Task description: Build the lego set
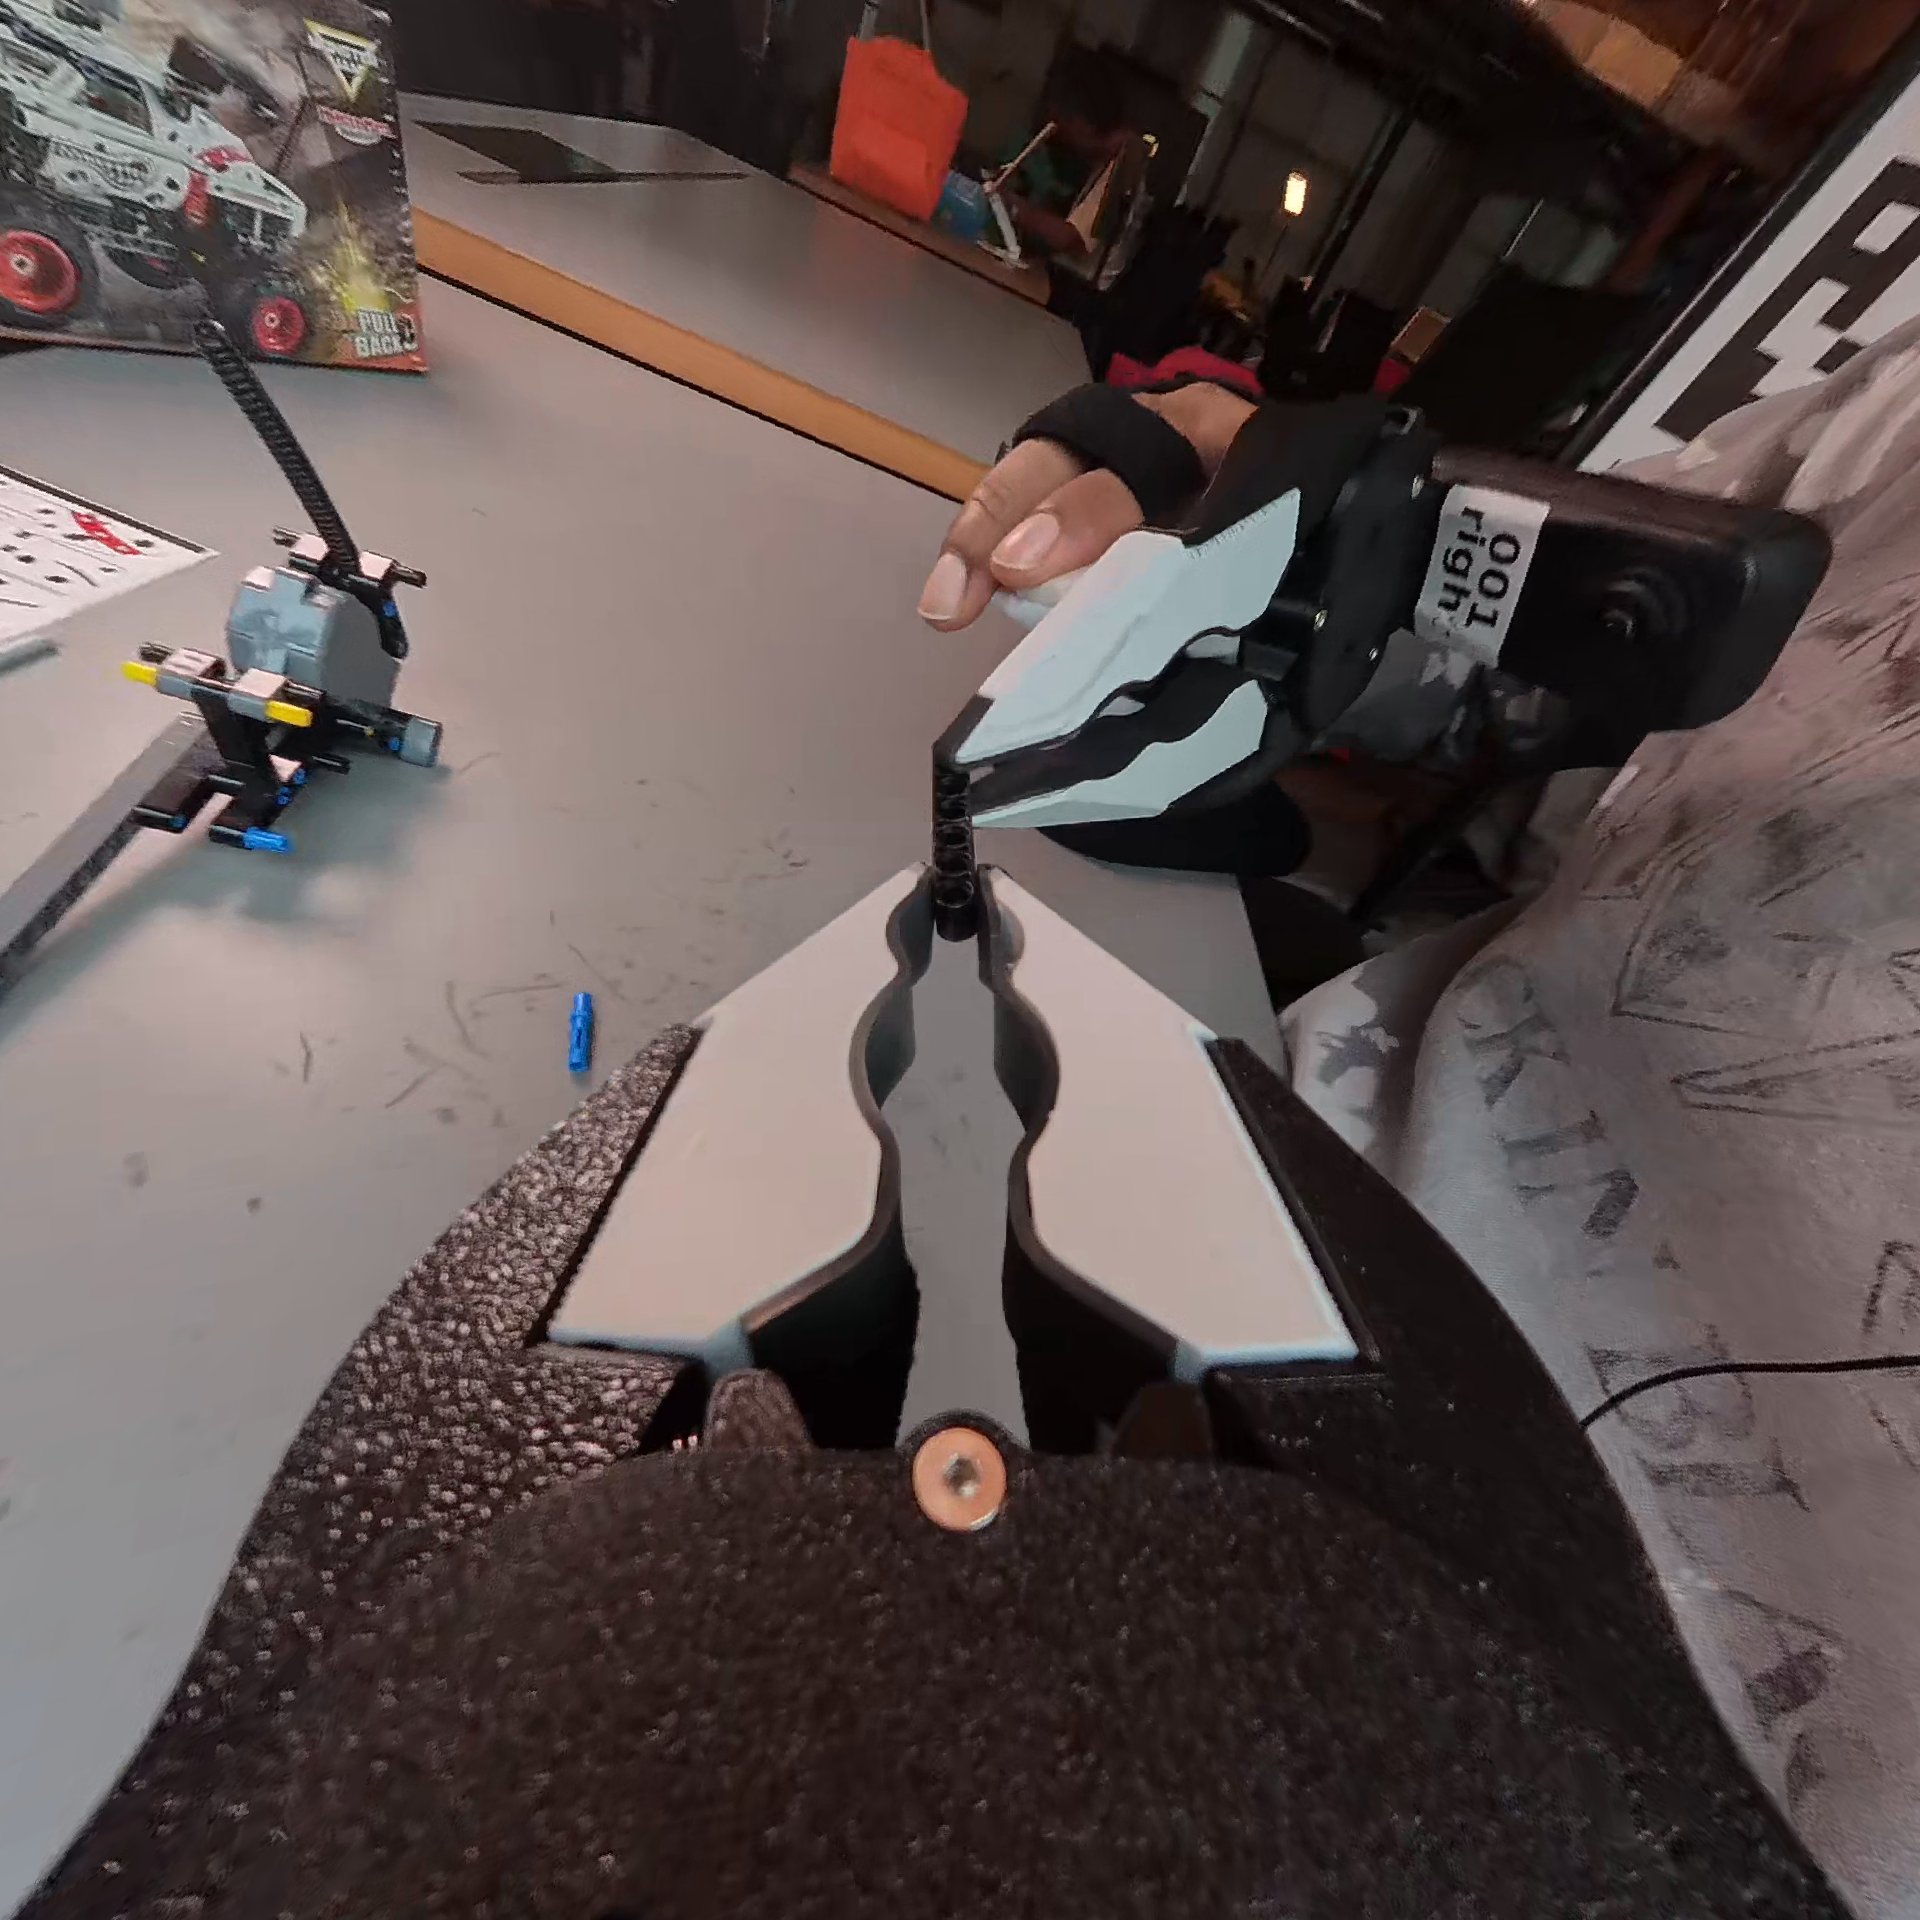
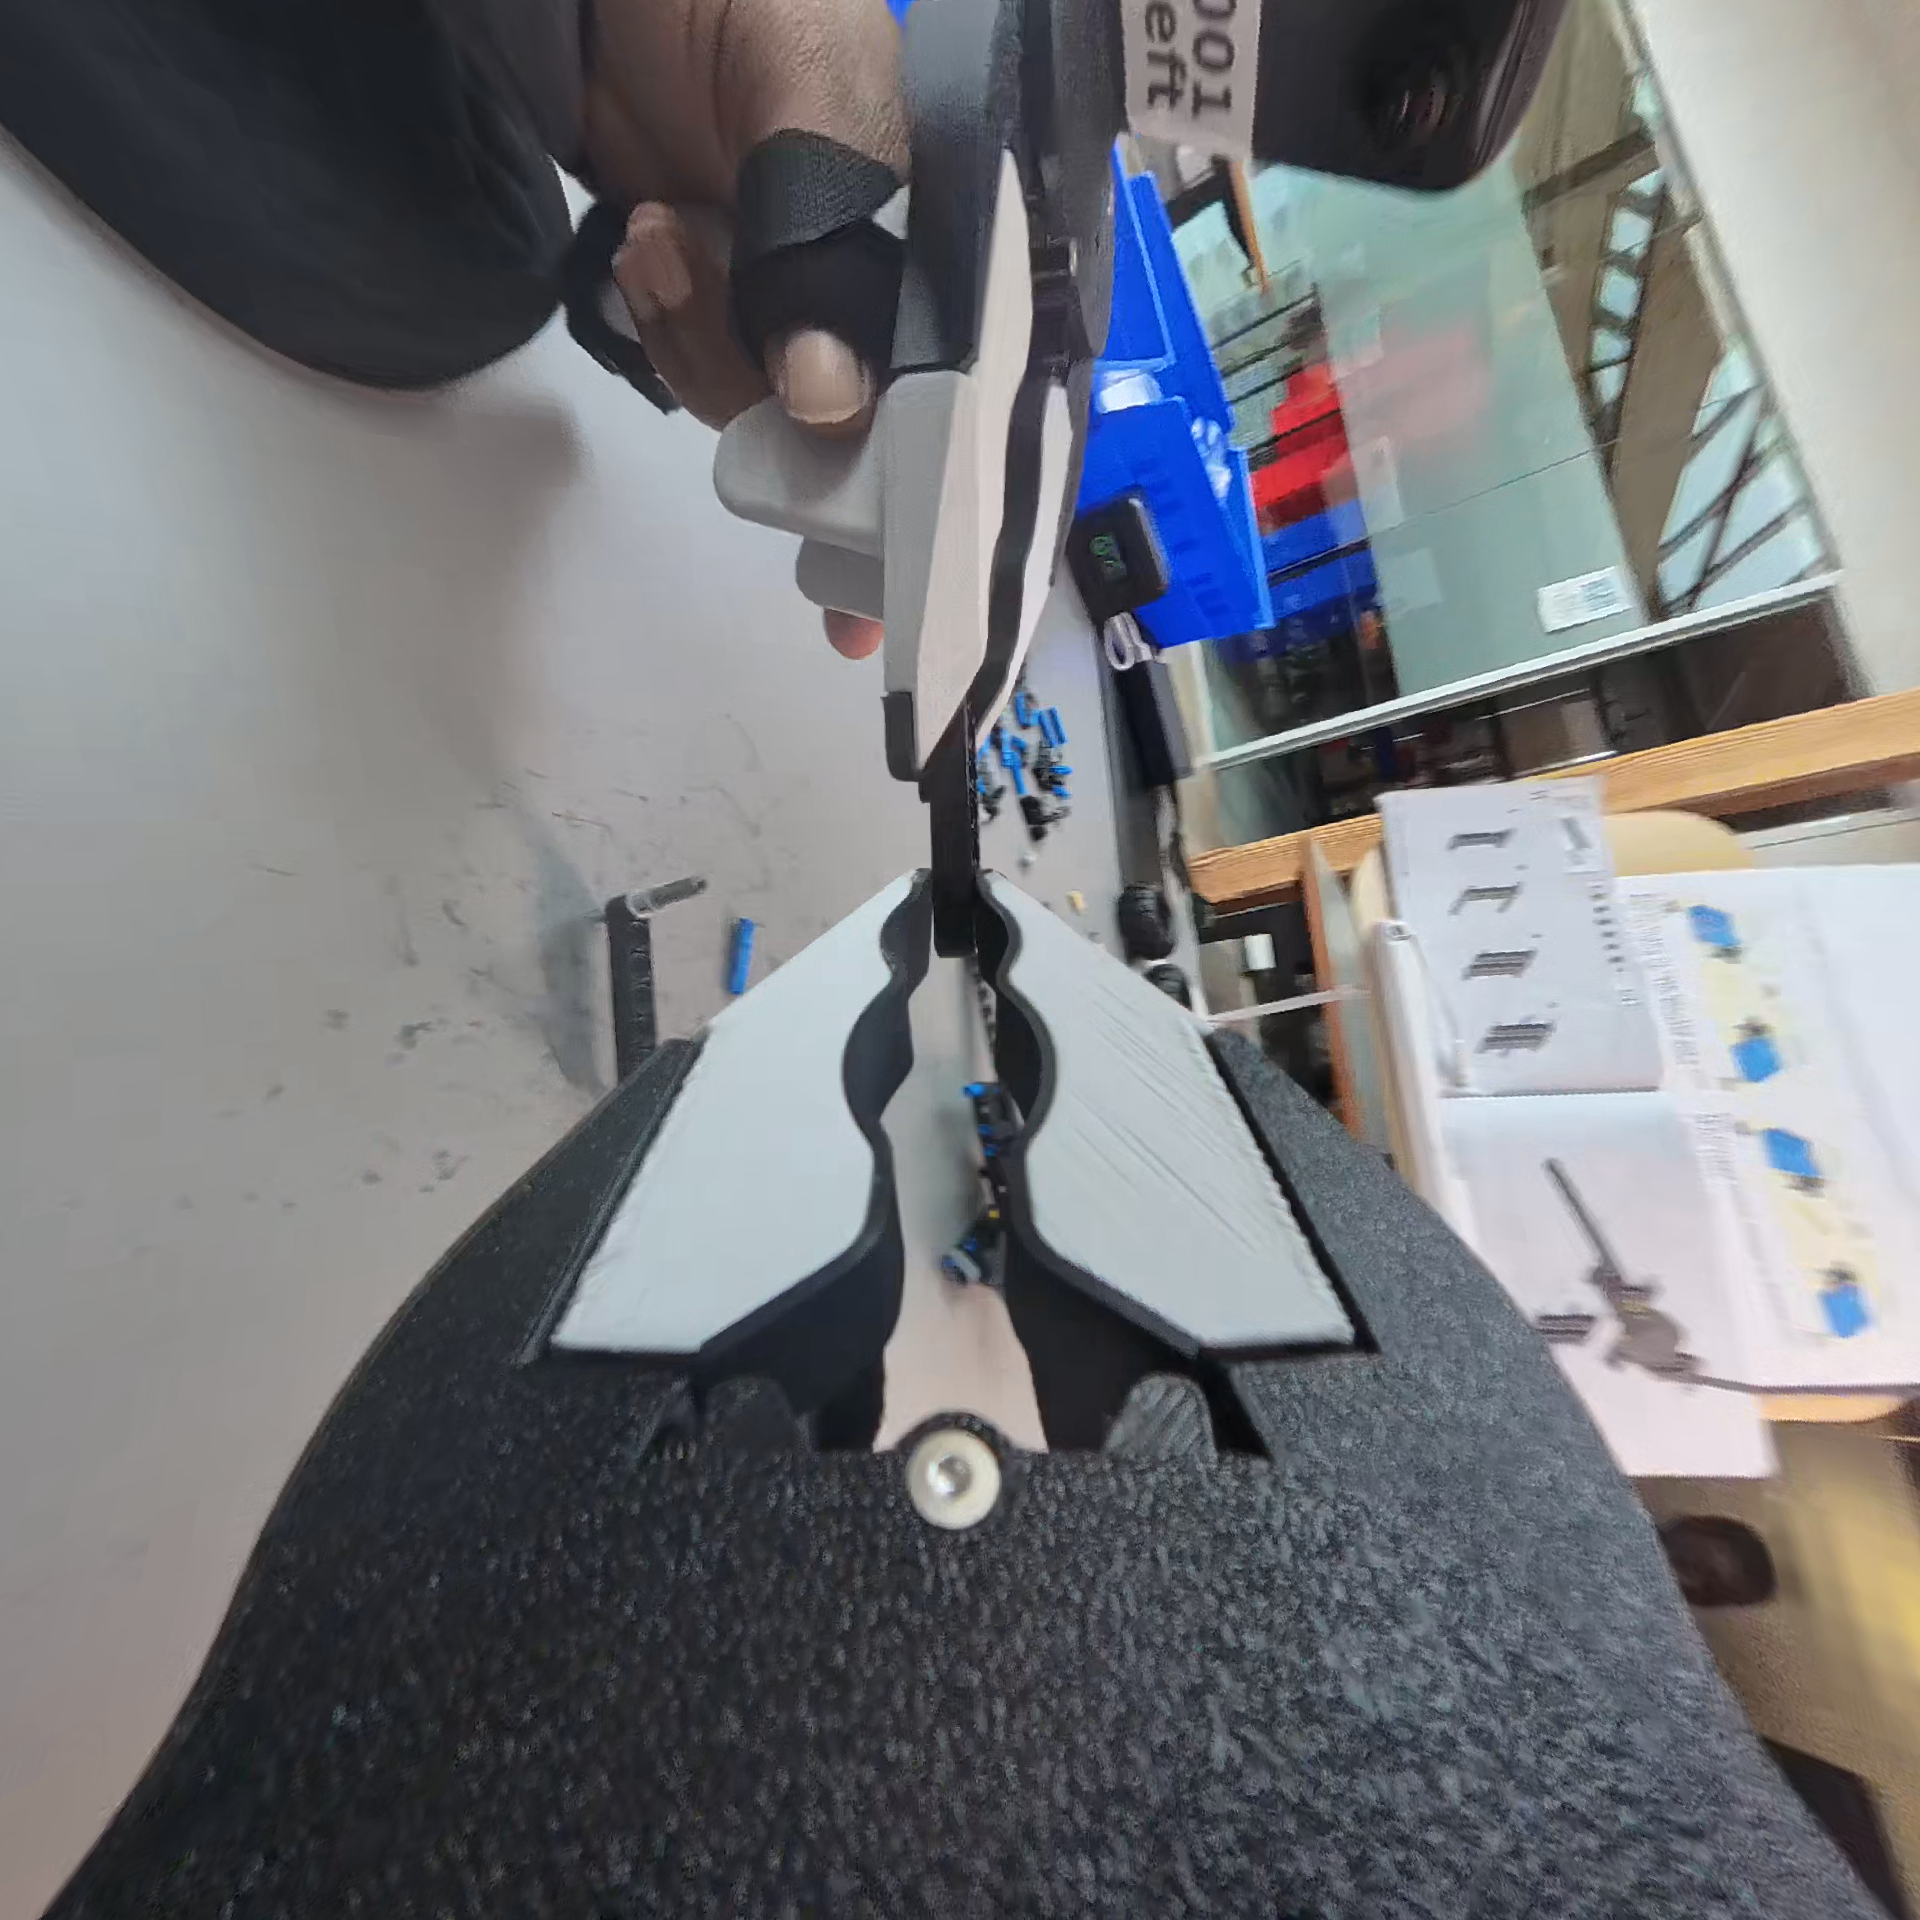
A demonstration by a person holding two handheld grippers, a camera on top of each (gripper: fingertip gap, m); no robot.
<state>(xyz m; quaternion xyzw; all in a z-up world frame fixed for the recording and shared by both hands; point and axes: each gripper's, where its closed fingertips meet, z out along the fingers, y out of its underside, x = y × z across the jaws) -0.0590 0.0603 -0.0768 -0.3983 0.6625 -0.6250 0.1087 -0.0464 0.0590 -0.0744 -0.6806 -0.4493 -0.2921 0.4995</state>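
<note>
A short black Lego beam (image 1: 954,847) is held in the air between both grippers, above the grey table's near edge. My left gripper (image 1: 954,906) is shut on its lower end. My right gripper (image 1: 961,792) comes in from the right and is shut on its upper end. In the right wrist view the same beam (image 2: 954,883) sits in my right gripper (image 2: 954,914), with the left gripper (image 2: 940,764) gripping its far end. The partly built grey and black model (image 1: 296,675), with a long black beam sticking up, stands on the table at the left.
A loose blue pin (image 1: 580,1031) lies on the table (image 1: 623,623). The set's box (image 1: 197,177) and a sticker sheet (image 1: 62,561) are at the far left. The right wrist view shows a pile of small parts (image 2: 1029,758), a black beam (image 2: 634,987), an instruction booklet (image 2: 1662,1091) and blue bins (image 2: 1174,468). Left and right tips are no more than a few centimetres apart.
</note>
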